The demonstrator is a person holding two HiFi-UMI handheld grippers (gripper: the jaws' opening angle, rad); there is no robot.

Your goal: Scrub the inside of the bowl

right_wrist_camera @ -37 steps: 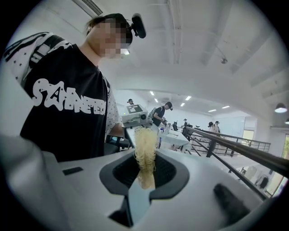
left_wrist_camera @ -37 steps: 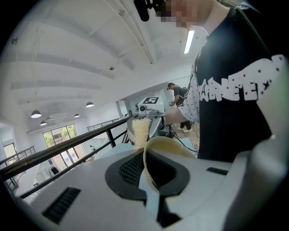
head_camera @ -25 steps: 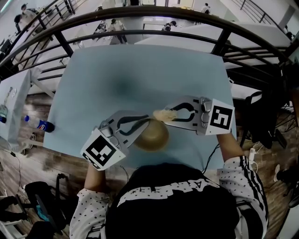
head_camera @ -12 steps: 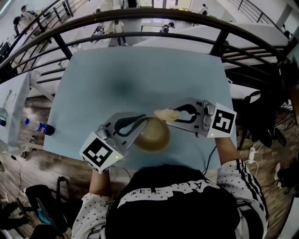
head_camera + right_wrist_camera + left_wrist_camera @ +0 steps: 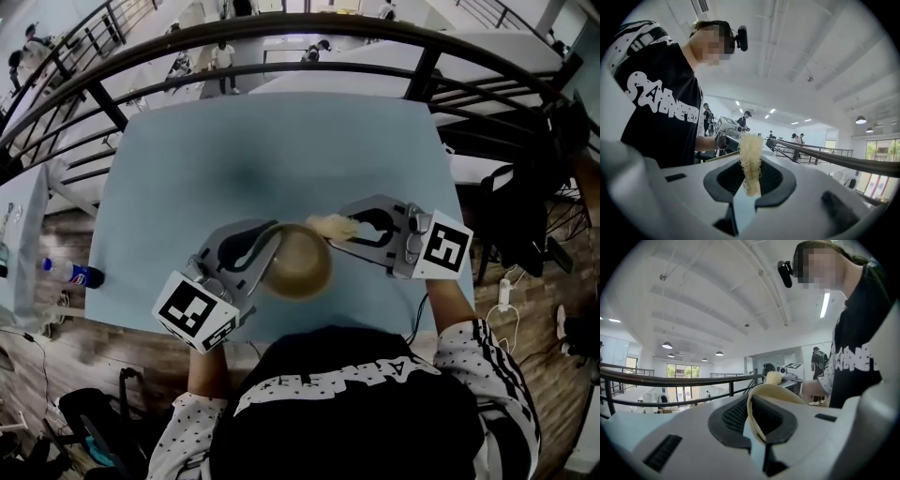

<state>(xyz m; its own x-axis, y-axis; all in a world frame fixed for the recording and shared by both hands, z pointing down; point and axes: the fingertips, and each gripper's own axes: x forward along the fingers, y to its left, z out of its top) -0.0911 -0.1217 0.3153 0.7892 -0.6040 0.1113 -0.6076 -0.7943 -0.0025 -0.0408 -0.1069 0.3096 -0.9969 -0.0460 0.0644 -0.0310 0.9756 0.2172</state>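
The left claw (image 5: 270, 240), clenched on the rim of the bowl (image 5: 298, 264), has rolled it slightly over the table (image 5: 281, 150)'s 6 o'clock edge. The right claw (image 5: 352, 228) grips the scrubber (image 5: 330, 226) at the bowl's 1 o'clock rim, so scrubbing inside looks underway.

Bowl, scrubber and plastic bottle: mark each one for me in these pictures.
bowl (image 5: 300, 264), head view, on its tan inner wall.
scrubber (image 5: 330, 226), head view, on the middle of the pale fibre tuft.
plastic bottle (image 5: 71, 272), head view, on its clear body beside the blue label.
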